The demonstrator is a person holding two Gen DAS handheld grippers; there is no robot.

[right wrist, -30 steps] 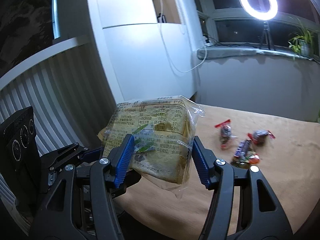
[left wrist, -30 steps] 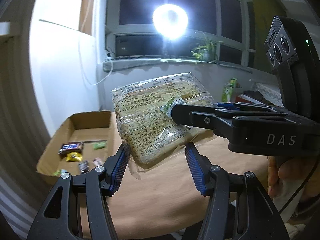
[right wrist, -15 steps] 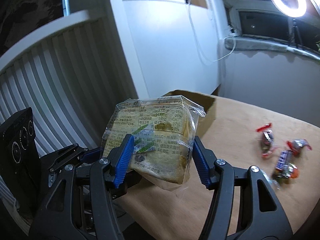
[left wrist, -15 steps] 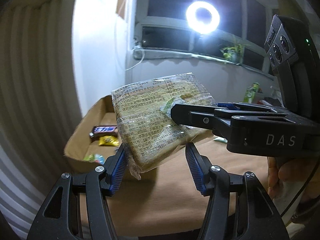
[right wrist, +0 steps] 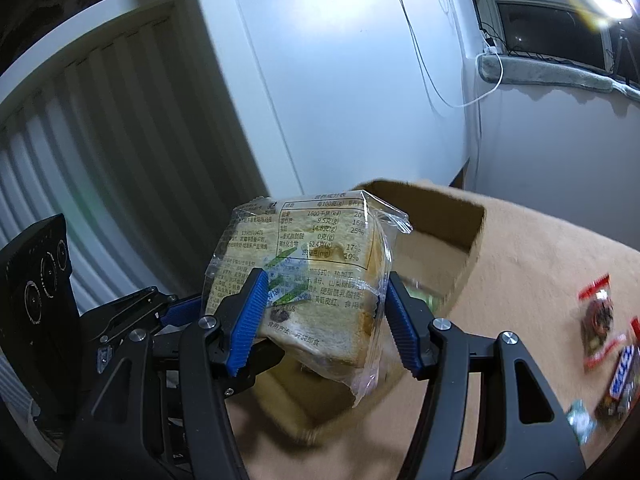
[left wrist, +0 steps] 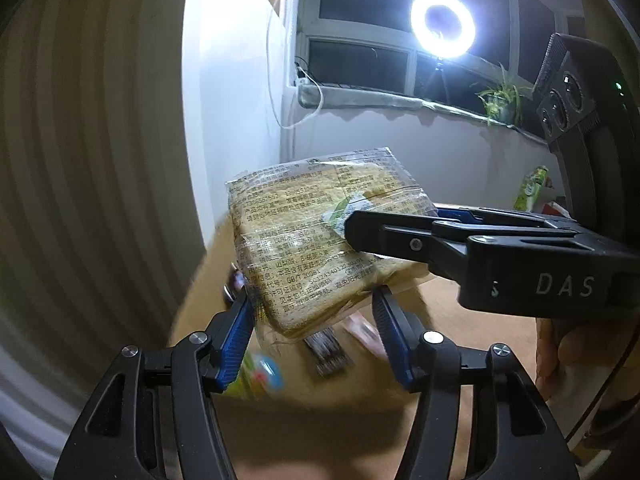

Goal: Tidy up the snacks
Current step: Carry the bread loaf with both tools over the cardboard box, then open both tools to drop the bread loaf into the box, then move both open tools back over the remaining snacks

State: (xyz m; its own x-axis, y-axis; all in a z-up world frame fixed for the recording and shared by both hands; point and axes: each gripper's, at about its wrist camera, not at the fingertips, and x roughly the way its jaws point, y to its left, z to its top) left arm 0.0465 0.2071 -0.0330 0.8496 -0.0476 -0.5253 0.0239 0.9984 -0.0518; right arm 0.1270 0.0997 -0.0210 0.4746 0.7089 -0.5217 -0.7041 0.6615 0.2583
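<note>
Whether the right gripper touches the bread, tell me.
Touching: the right wrist view shows the right gripper's pads pressing both sides of the bread.

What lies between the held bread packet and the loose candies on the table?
In the right wrist view, a side wall of the cardboard box and then bare tan tablecloth separate the bread packet from the candies.
</note>
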